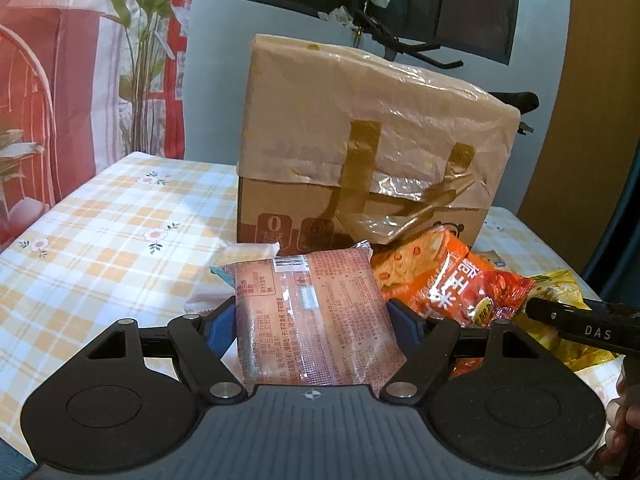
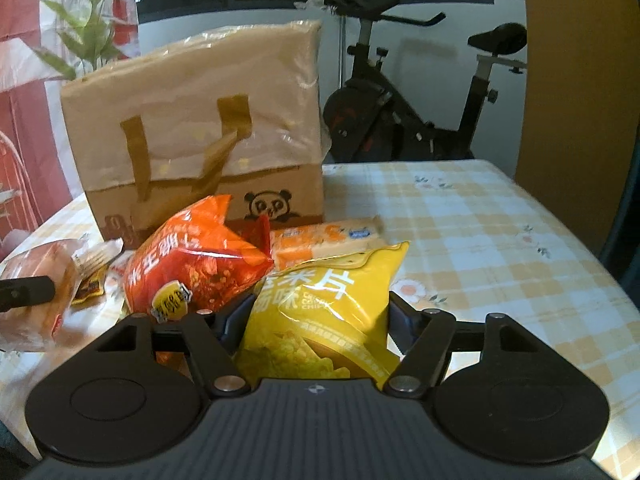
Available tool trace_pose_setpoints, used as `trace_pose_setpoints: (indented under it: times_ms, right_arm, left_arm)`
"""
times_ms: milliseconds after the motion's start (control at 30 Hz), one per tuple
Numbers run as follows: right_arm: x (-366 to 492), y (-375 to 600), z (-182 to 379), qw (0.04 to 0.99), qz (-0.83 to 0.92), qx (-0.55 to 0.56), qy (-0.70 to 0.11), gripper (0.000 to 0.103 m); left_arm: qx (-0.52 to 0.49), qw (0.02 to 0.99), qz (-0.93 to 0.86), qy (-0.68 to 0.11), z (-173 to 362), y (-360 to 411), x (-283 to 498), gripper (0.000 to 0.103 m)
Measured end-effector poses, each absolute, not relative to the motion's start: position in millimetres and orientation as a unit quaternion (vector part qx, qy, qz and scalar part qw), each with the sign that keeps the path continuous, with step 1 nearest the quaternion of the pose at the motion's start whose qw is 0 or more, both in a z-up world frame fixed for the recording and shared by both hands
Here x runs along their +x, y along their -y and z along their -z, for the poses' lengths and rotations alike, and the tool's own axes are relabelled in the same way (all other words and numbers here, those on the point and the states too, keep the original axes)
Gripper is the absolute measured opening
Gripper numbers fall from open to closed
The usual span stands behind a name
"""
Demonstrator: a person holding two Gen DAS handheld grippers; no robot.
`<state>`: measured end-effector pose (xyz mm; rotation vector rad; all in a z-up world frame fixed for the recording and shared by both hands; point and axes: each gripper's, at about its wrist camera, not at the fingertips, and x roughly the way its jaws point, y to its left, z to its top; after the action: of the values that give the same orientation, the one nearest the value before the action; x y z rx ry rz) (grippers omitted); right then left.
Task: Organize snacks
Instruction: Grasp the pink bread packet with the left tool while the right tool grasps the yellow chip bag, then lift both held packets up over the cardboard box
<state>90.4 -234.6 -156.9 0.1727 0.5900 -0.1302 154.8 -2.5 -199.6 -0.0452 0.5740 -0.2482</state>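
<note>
chip bag (image 2: pixel 320 312) yellow | snack bag (image 2: pixel 192 268) orange | tablecloth (image 2: pixel 480 232) yellow-white check

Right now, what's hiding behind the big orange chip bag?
Behind the orange chip bag stands the taped cardboard box, with its panda drawing peeking out. An orange-and-white cracker pack lies partly behind it too. The box's lower front is covered.

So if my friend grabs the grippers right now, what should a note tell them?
Left gripper: shut on the pink packet.
Right gripper: around the yellow chip bag; grip looks likely, not certain.
The orange bag, biscuit pack and other small packets lie on the table in front of the taped box.
Done: nothing visibly sorted.
Left: place both, then sort the pile.
</note>
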Motion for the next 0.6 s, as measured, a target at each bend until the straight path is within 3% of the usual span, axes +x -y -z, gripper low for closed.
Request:
trace_pose_setpoints:
  times_ms: [600]
  right_arm:
    - [82.6,261.3,142.6,0.957,0.137,0.082,-0.242,0.071]
  left_arm:
    - [-0.028,0.959,0.117,-0.255,183.1,-8.9,158.6,0.079]
